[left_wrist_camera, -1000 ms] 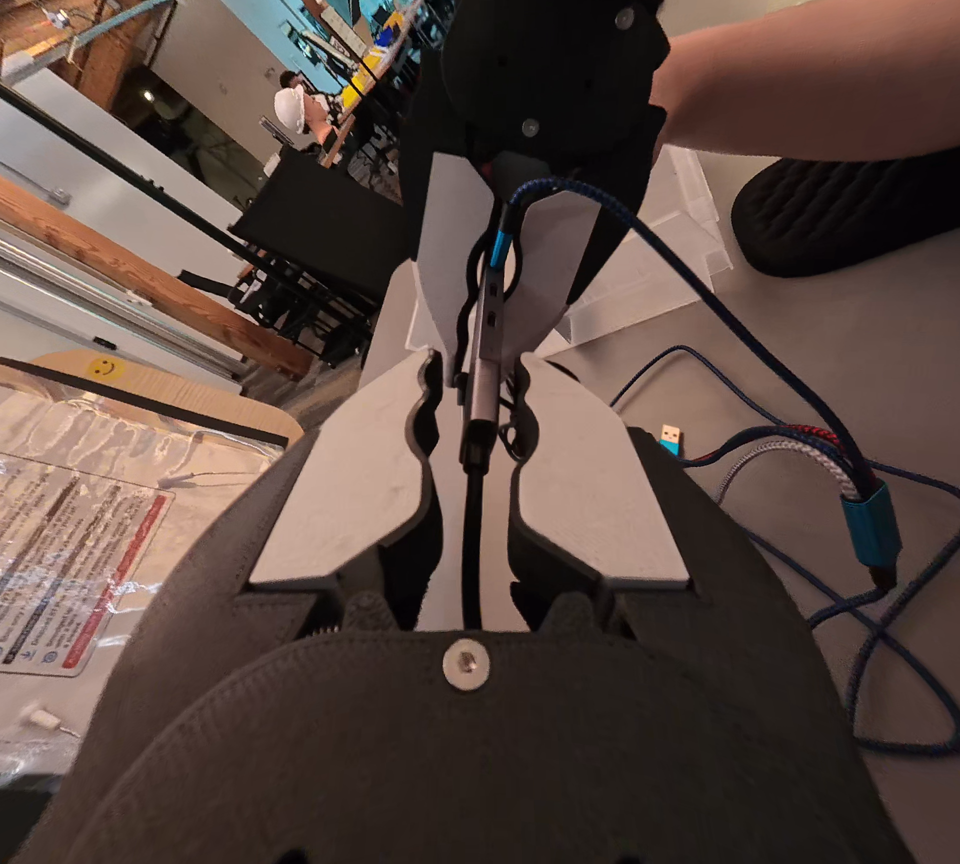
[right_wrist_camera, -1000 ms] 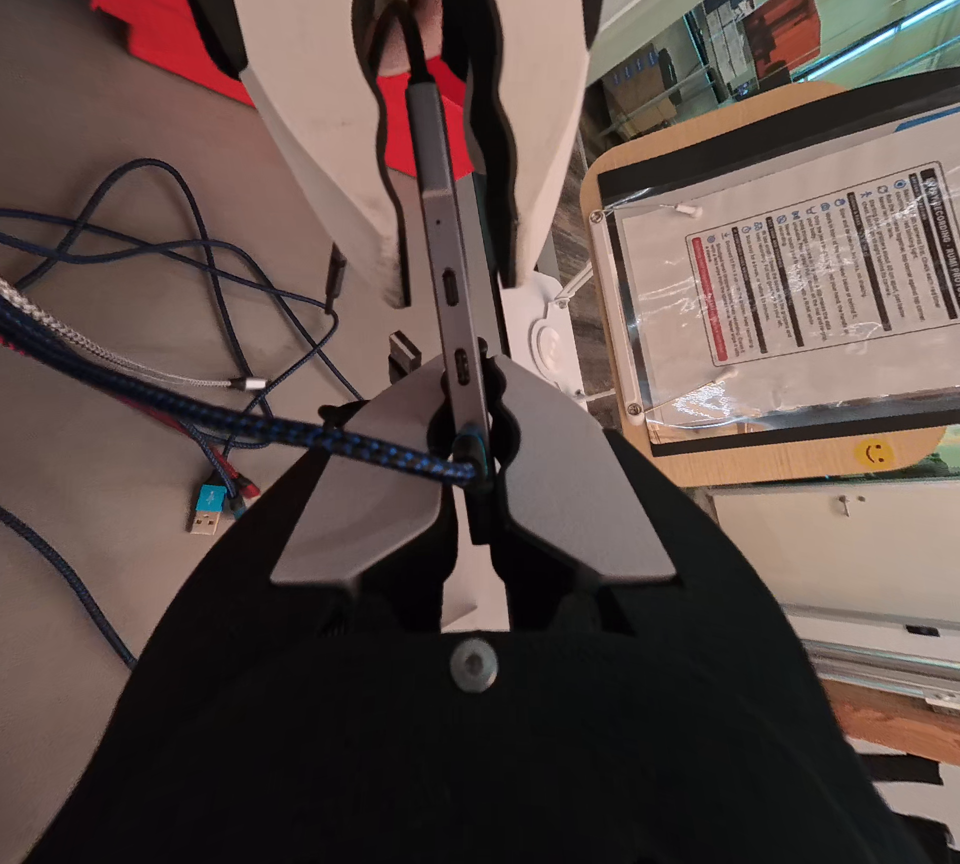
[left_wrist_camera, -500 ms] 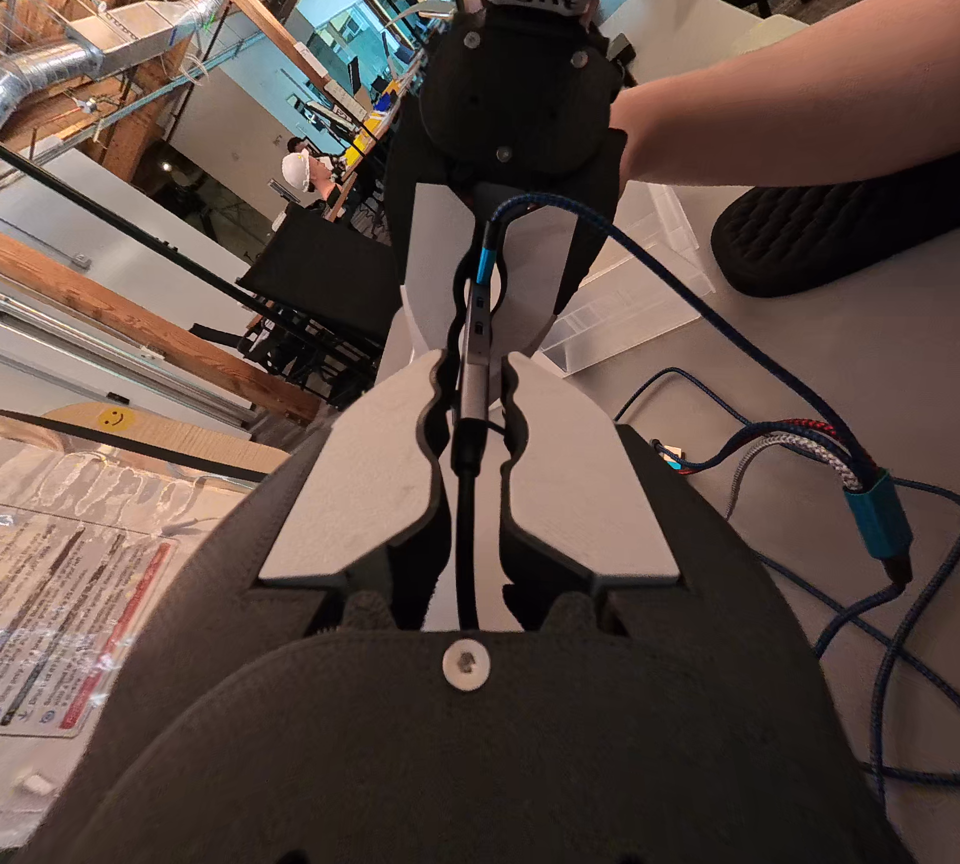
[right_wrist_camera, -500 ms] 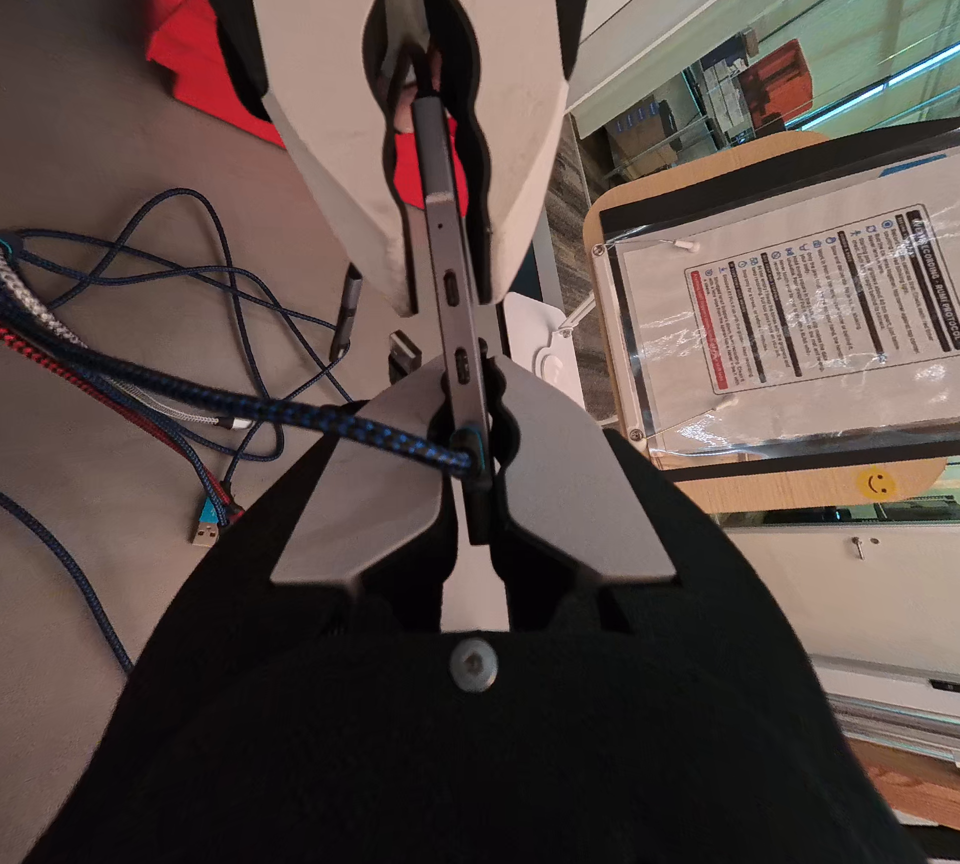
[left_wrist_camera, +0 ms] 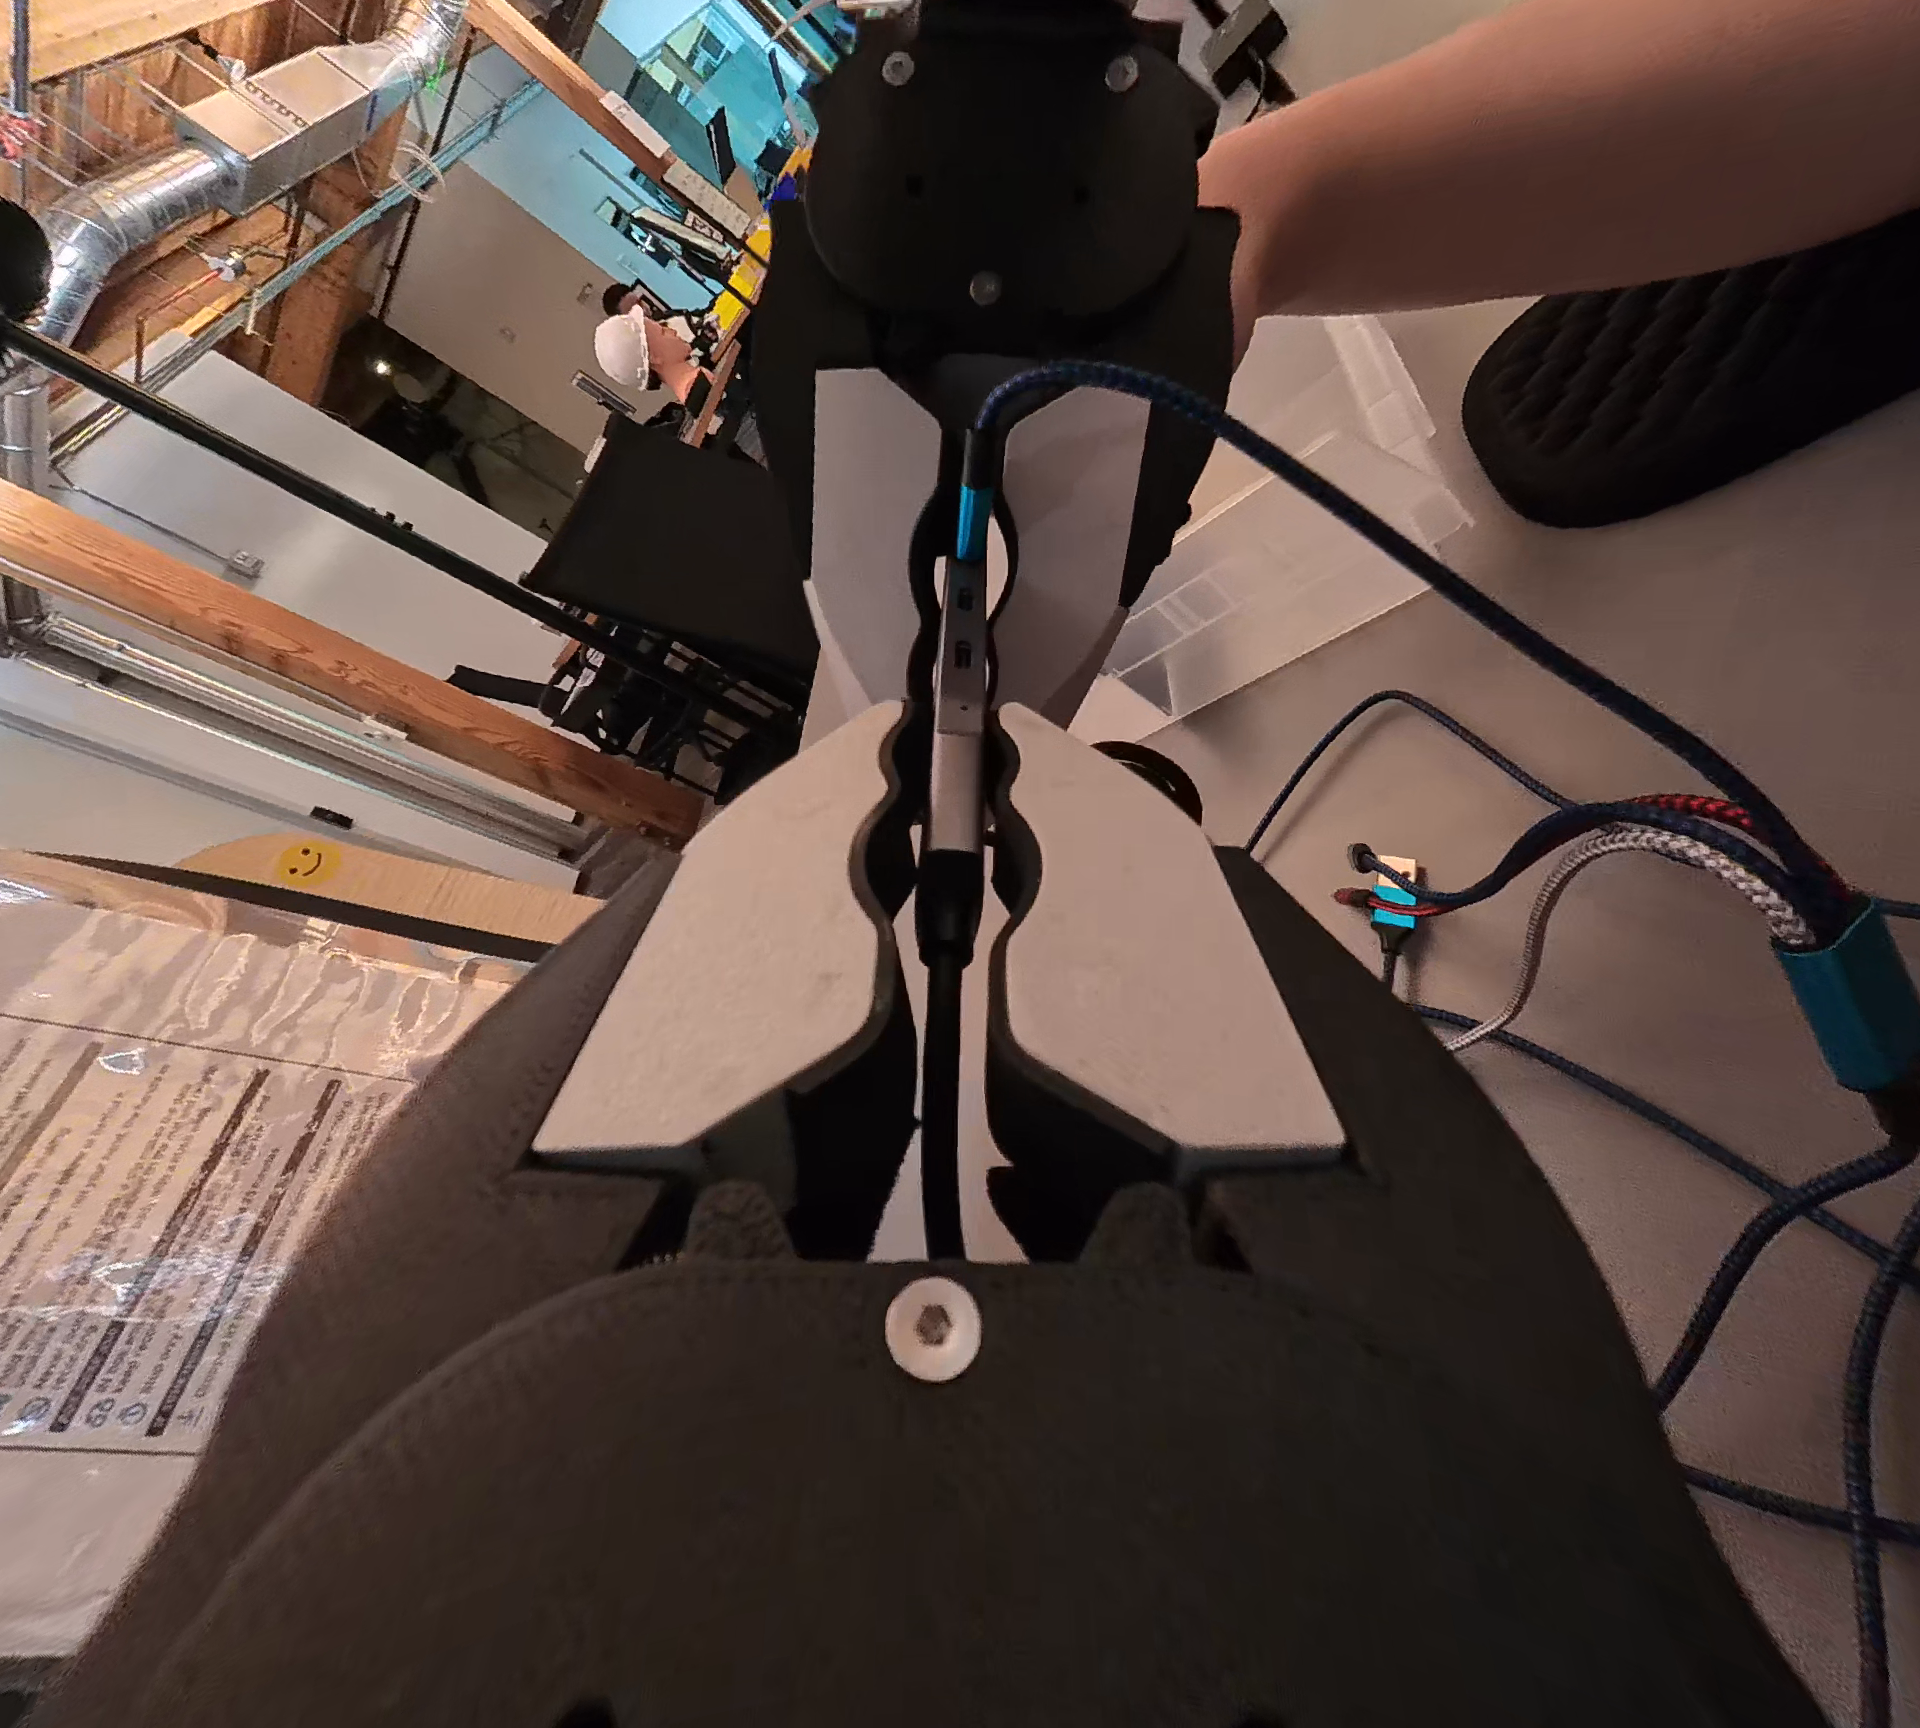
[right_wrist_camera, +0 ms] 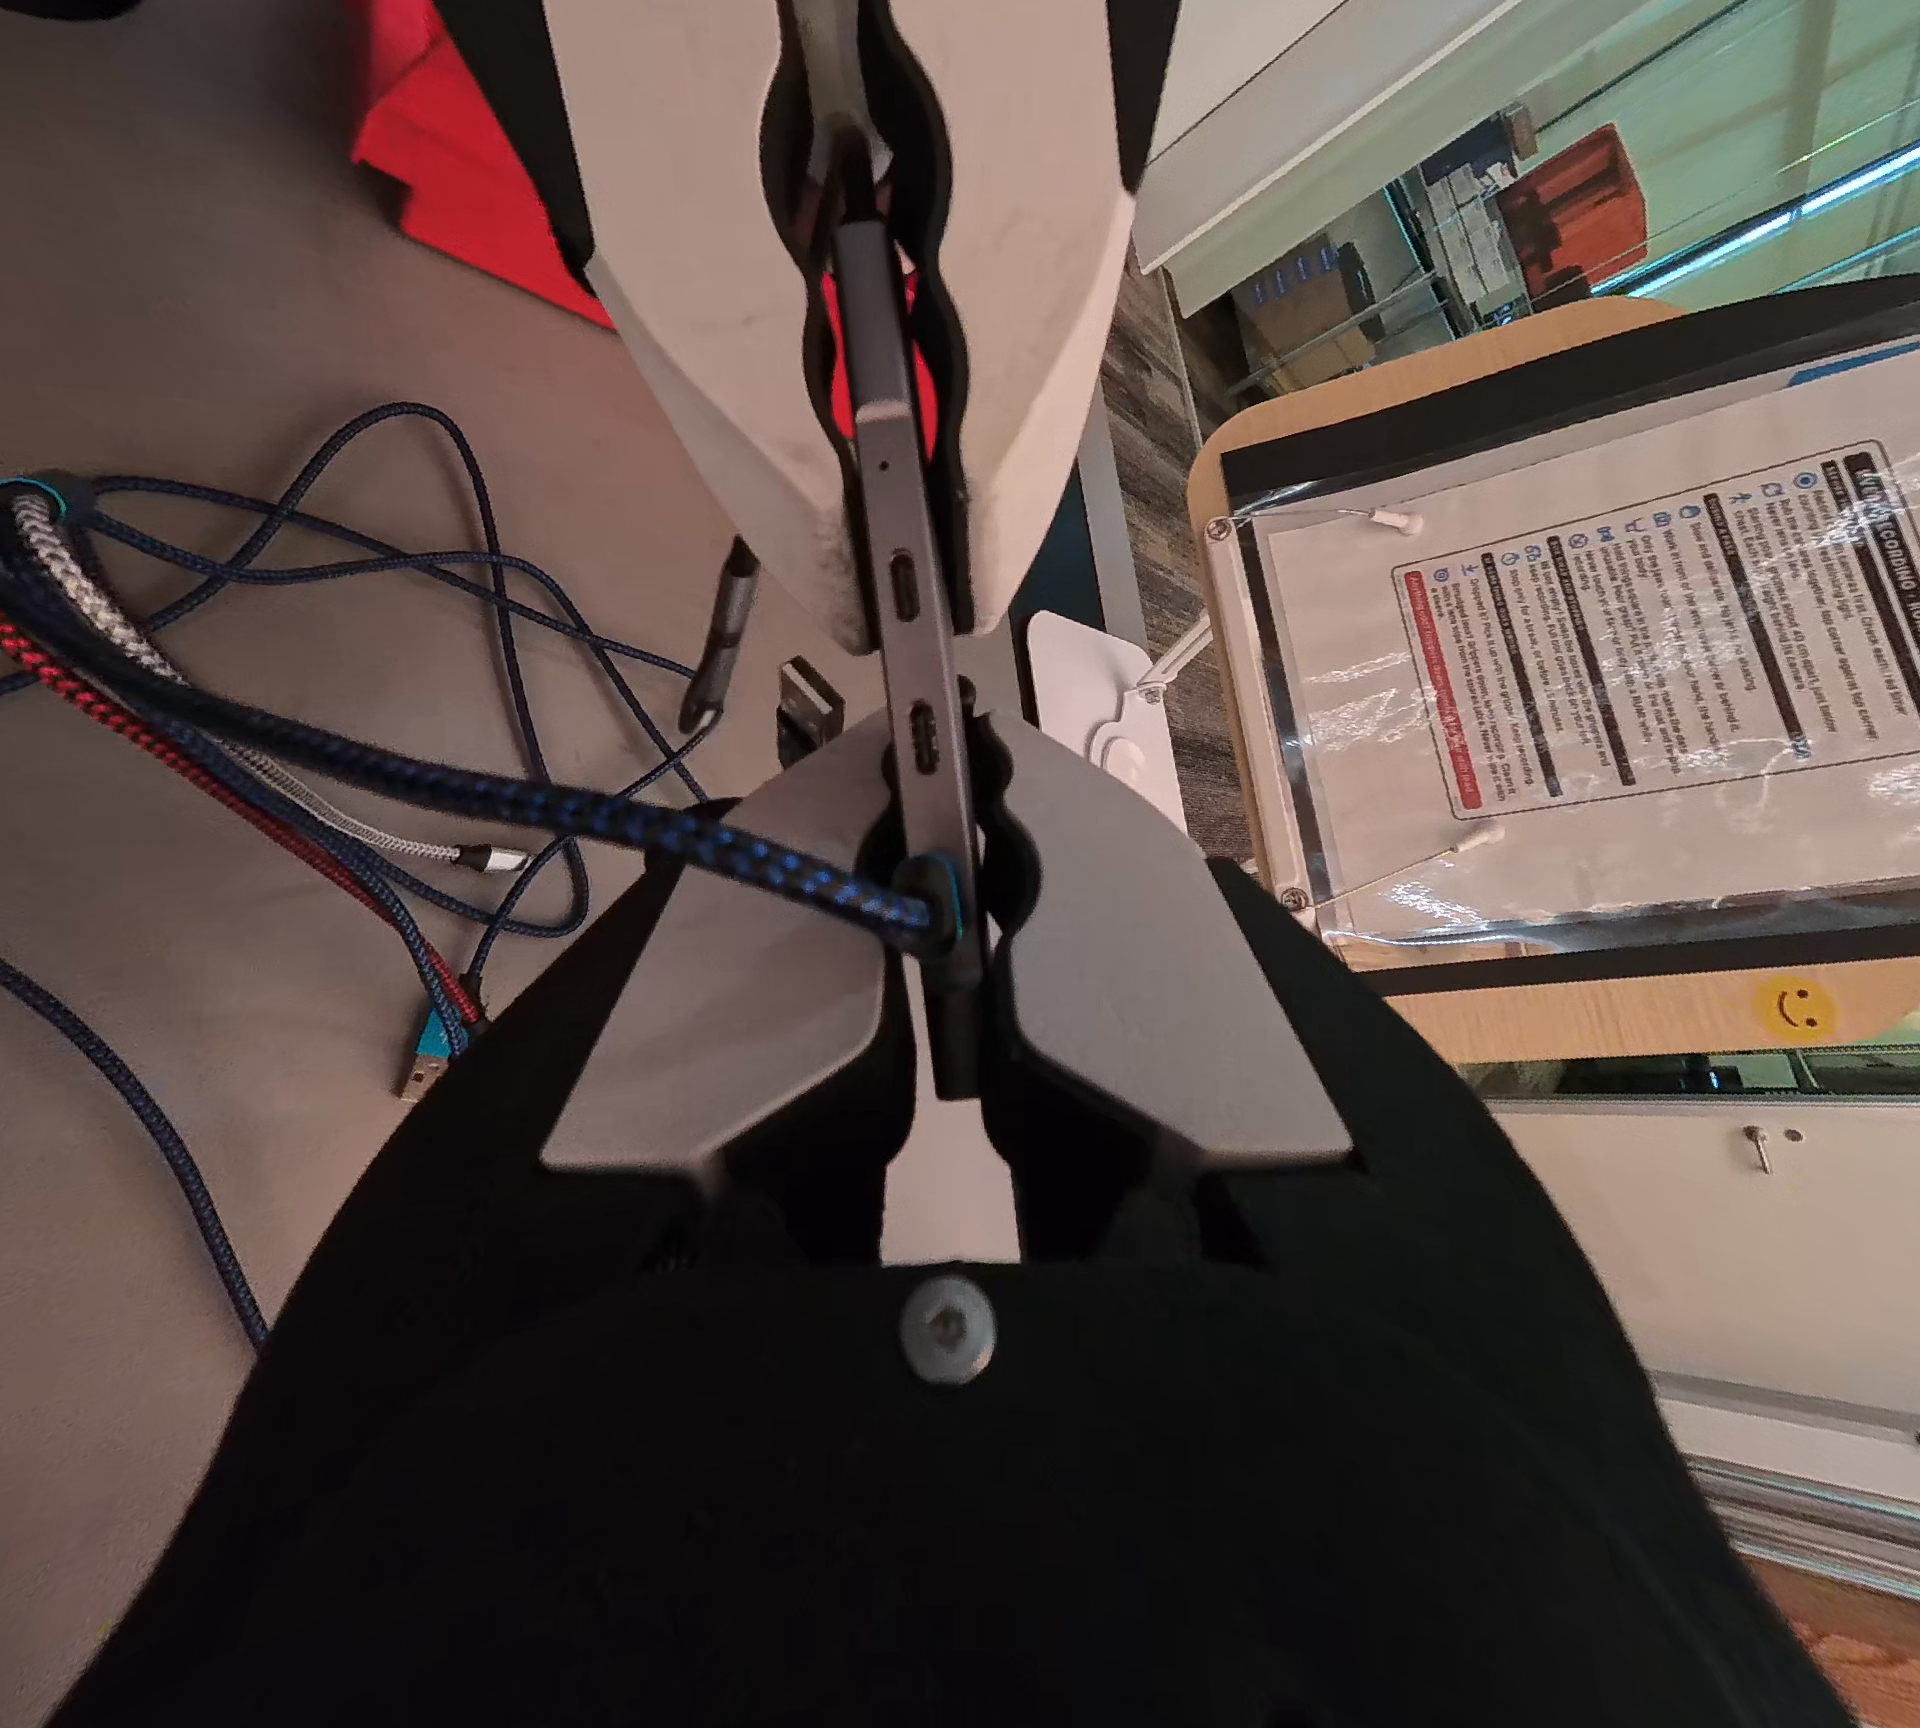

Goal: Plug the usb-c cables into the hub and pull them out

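My left gripper [left_wrist_camera: 951, 722] is shut on the near end of a slim grey hub [left_wrist_camera: 954, 774], held above the table; the hub's black lead runs back between my fingers. My right gripper [left_wrist_camera: 968, 629] faces it and is shut on a teal USB-C plug [left_wrist_camera: 971, 515] at the hub's far end. In the right wrist view my right gripper [right_wrist_camera: 940, 733] clamps that plug [right_wrist_camera: 940, 909], its blue braided cable [right_wrist_camera: 582, 805] trailing left. The hub [right_wrist_camera: 902, 535] shows two free ports and runs up into the left gripper [right_wrist_camera: 920, 629]. How deep the plug sits is hidden.
A tangle of braided cables [right_wrist_camera: 312, 587] with loose plugs lies on the grey table, joined at a teal splitter [left_wrist_camera: 1860, 1003]. A person's forearm [left_wrist_camera: 1558, 120], a black cushion [left_wrist_camera: 1704, 390], a clear plastic box [left_wrist_camera: 1299, 577], a red object [right_wrist_camera: 457, 151] and a laminated sheet [right_wrist_camera: 1621, 660] are nearby. The grippers are tip to tip, or close to it.
Both grippers keep their grips on hub and plug. The pair has tilted and risen together, so the background and cables shift in view. The gap between the grippers looks the same.
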{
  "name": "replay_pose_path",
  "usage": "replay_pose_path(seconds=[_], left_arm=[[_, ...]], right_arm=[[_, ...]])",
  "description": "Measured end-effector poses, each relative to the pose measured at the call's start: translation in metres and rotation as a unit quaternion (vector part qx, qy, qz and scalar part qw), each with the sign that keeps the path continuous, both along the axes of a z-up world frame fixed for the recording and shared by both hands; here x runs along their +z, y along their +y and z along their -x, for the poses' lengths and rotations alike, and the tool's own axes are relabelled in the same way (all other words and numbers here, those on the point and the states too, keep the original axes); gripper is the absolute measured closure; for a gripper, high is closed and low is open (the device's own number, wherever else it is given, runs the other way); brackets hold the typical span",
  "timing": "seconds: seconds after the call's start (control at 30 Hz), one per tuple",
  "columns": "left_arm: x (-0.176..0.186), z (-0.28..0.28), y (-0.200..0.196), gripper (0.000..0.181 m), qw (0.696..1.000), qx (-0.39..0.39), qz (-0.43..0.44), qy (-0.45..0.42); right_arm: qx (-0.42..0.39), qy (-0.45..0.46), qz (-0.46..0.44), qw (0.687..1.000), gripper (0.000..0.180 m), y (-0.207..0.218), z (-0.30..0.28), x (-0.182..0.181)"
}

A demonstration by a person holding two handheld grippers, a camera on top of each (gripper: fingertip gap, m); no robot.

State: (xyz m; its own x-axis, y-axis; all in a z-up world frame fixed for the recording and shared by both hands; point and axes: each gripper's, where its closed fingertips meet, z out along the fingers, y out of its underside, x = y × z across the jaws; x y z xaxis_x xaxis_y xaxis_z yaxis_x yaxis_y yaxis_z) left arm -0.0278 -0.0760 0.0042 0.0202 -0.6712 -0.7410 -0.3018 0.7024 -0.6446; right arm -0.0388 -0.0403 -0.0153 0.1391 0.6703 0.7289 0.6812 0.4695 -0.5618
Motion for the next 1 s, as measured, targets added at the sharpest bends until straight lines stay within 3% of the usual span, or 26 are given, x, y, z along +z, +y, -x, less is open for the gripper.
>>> replay_pose_path(seconds=[0.2, 0.67, 1.0], left_arm=[[0.000, -0.002, 0.003, 0.170, 1.000, 0.005, -0.008, -0.013], [-0.011, 0.002, 0.012, 0.172, 0.996, 0.063, 0.004, 0.067], [0.018, 0.007, -0.002, 0.165, 1.000, 0.006, 0.003, -0.024]], right_arm=[[-0.003, 0.001, 0.000, 1.000, 0.171, 0.002, -0.002, 0.000], [-0.049, -0.040, -0.005, 0.998, 0.171, 0.012, -0.006, -0.010], [0.021, 0.044, -0.006, 0.999, 0.171, -0.008, 0.002, 0.016]])
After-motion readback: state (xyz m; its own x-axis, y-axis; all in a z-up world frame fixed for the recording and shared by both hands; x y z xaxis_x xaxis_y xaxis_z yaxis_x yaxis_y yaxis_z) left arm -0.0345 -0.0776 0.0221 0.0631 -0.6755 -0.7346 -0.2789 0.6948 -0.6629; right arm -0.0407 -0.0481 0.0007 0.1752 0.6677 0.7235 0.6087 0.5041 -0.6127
